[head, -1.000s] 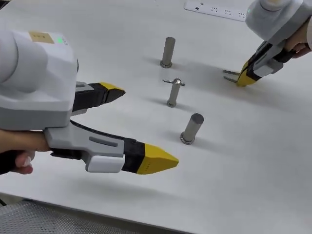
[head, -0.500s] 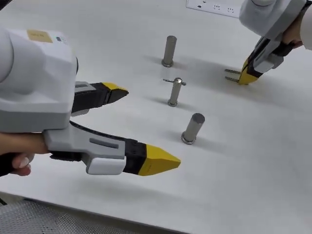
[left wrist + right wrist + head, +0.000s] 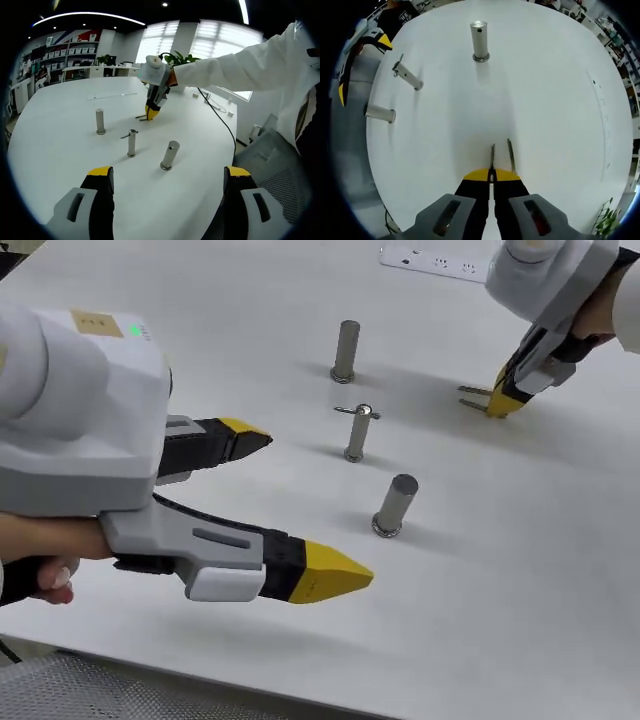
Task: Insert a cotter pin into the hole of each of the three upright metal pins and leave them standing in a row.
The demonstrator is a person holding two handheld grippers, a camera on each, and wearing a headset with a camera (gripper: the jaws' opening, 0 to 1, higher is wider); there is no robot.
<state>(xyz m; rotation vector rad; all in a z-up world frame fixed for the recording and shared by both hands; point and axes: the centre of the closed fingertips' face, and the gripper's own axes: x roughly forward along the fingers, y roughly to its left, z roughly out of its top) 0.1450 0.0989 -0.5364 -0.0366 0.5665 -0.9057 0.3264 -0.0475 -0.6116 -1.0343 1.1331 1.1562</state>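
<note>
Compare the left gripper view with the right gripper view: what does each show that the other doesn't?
Left gripper view adds the person's white sleeve, windows and shelves. Right gripper view adds the side hole in the end metal pin and a close look at the right hand-held gripper shut on a cotter pin. Both share the three upright metal pins, the middle metal pin already pinned.

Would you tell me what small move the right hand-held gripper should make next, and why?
Probably lift the right hand-held gripper: its jaws look shut on one thin metal cotter pin, and the far grey upright metal pin has an empty hole.
</note>
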